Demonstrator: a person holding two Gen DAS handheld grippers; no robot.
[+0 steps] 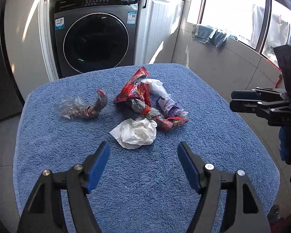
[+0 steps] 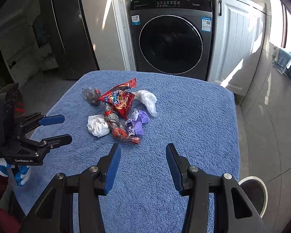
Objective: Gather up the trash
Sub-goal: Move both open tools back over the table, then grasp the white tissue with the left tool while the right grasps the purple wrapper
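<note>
Blue towel [image 1: 164, 184], red wrapper [image 1: 134, 89], white tissue [image 1: 137, 132], purple wrapper [image 2: 138, 122], dark grey washing machine [image 1: 95, 35].

Home laundry room, probably: washing machine [image 1: 96, 36].

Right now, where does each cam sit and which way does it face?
Left wrist: sits on the left tool, looks forward and down over the blue towel at the trash pile, washing machine behind; own open fingers low, right tool at the right edge.
Right wrist: sits on the right tool, same downward heading; own open fingers low, left tool and a gloved hand at the left edge.
Shared: towel, trash, white crumpled tissue, washing machine, both tools.
</note>
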